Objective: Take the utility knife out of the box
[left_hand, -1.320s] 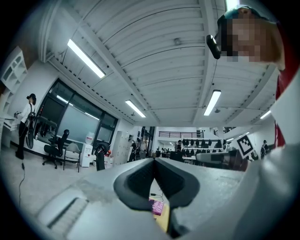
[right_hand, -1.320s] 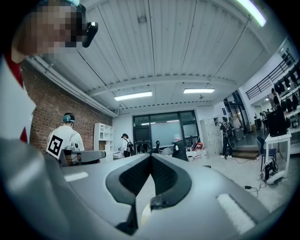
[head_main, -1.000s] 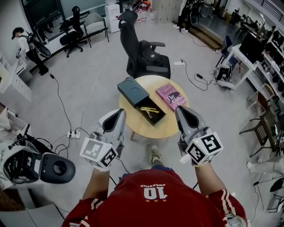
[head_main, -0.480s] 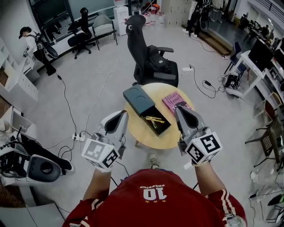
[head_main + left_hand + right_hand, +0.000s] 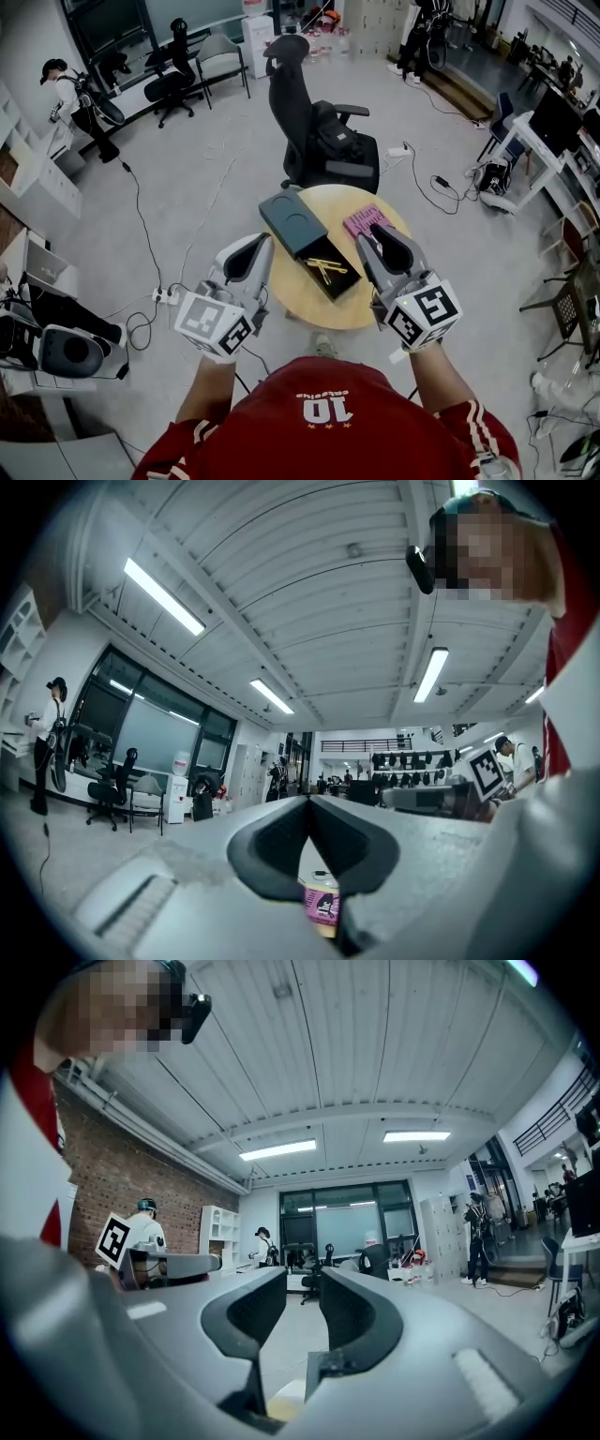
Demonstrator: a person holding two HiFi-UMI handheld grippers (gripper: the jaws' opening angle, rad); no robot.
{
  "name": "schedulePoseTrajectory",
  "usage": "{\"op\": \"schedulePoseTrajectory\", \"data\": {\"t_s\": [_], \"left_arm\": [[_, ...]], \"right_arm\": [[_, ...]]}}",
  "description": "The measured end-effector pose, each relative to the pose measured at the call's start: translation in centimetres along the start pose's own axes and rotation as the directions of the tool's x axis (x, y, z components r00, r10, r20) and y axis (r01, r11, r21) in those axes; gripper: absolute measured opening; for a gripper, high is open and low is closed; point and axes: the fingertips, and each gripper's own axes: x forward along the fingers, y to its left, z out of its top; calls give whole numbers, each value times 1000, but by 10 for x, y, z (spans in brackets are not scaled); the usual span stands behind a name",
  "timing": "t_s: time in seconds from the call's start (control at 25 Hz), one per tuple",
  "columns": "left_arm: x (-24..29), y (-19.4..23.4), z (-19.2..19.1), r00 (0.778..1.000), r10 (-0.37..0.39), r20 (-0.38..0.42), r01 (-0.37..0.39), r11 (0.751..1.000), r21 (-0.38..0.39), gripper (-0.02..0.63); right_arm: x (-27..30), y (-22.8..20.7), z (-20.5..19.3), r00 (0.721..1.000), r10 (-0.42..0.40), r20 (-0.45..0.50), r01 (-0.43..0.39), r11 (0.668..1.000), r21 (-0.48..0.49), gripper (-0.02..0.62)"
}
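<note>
1. Right gripper [image 5: 379,236] has just been opening; its jaws stand spread, nothing between them. Left gripper [image 5: 251,246] is pressed together, empty.
2. Red shirt [image 5: 322,441] reads "10"; the print on the pink book [image 5: 364,221] just ahead of the right gripper is probably a title, too small to read.
3. Ahead, between both grippers, the dark box [image 5: 292,220] lies open, with the yellow utility knife [image 5: 327,269] inside.
4. Round table [image 5: 309,305] is bare along the rim nearest the grippers.

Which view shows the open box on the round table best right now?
The head view: it looks down on the box, drawer slid out with the yellow utility knife inside. Both gripper views look level across the room and show no box.
</note>
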Motion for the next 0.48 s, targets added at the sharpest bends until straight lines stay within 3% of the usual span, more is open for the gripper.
{"op": "schedulePoseTrajectory", "data": {"t_s": [0.2,0.48], "left_arm": [[10,5,-3,1000,5,-6,-5,1000,-1,3],[17,7,-9,1000,4,-13,-4,1000,4,3]], "right_arm": [[8,-15,-2,1000,-16,4,16,1000,23,114],[19,-17,-19,999,26,-22,-26,1000,3,121]]}}
